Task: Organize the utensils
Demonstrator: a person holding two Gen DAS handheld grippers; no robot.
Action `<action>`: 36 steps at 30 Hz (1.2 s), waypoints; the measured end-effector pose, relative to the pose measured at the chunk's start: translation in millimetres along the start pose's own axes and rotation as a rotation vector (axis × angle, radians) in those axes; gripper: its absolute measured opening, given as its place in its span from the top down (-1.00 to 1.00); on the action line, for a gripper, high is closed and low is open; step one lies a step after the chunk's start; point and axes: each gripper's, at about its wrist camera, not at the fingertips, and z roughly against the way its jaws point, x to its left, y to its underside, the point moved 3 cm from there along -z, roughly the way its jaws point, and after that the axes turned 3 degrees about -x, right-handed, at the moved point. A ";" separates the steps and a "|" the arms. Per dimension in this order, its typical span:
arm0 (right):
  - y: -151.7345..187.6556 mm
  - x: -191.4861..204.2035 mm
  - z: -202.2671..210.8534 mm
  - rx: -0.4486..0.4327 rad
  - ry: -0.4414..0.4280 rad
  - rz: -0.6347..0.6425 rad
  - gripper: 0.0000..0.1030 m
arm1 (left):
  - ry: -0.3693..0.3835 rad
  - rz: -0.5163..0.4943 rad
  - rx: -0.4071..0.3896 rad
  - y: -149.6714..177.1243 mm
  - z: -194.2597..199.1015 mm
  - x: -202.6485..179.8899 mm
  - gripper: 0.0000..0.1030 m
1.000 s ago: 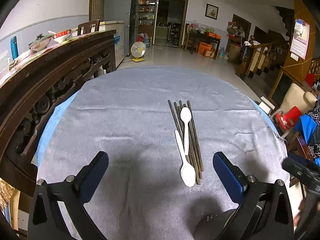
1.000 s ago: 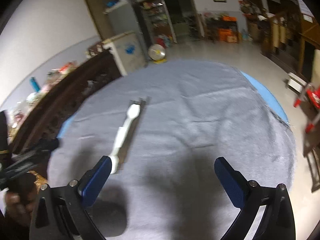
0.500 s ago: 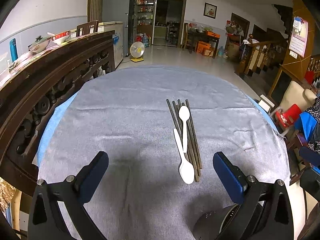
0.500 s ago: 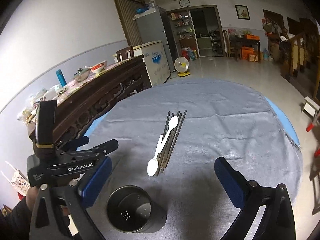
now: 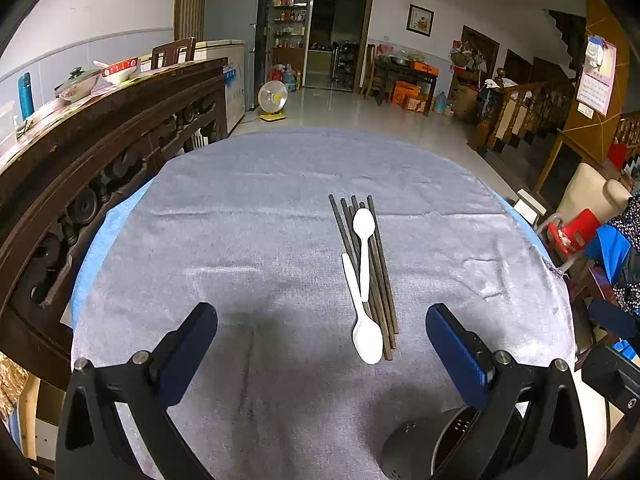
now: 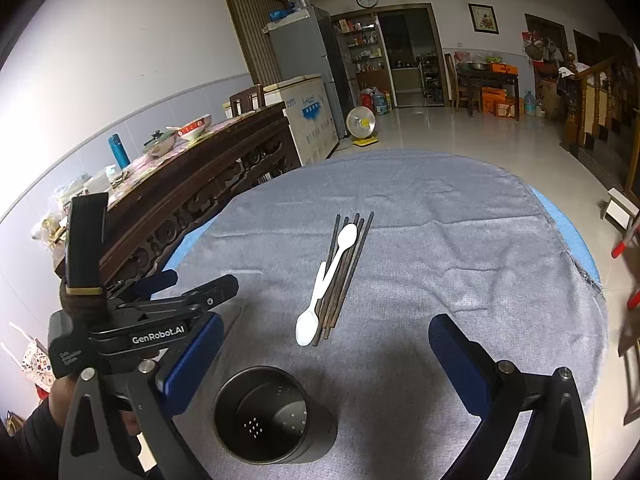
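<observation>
Two white plastic spoons (image 5: 362, 280) (image 6: 330, 278) lie on several dark chopsticks (image 5: 380, 276) (image 6: 345, 272) in the middle of a round table under a grey cloth (image 5: 248, 248) (image 6: 460, 264). A dark perforated utensil holder (image 6: 272, 416) (image 5: 440, 444) stands upright and empty at the near edge. My left gripper (image 5: 322, 354) is open, short of the spoons and left of the holder; it also shows in the right wrist view as the left gripper (image 6: 188, 286). My right gripper (image 6: 326, 364) is open above the holder, holding nothing.
A dark carved wooden sideboard (image 5: 92, 152) with bowls and a blue bottle runs along the table's left side. Chairs and a red stool (image 5: 576, 232) stand to the right. A fan (image 6: 360, 124) and a freezer stand on the tiled floor beyond.
The right wrist camera has pulled back and steadied, bringing the utensil holder and the left gripper into its view. The left gripper has eased back slightly. Spoons and chopsticks have not moved.
</observation>
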 end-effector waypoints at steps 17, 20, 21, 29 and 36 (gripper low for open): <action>2.2 1.8 -2.0 0.008 0.006 0.003 -1.00 | -0.008 -0.008 -0.005 0.1 2.7 0.1 -1.00; 2.4 1.5 -1.6 0.009 0.008 0.005 -1.00 | -0.008 -0.009 -0.005 -0.1 3.6 -0.4 -1.00; 2.6 1.3 -1.6 0.010 0.006 0.004 -1.00 | -0.009 -0.010 -0.006 0.0 4.1 -0.6 -1.00; 2.5 1.9 -1.8 0.012 0.006 0.005 -1.00 | -0.010 -0.013 -0.003 0.0 6.2 -0.5 -1.00; 2.0 2.6 -1.2 0.011 0.005 0.005 -1.00 | -0.008 -0.014 -0.003 0.5 6.3 -0.8 -1.00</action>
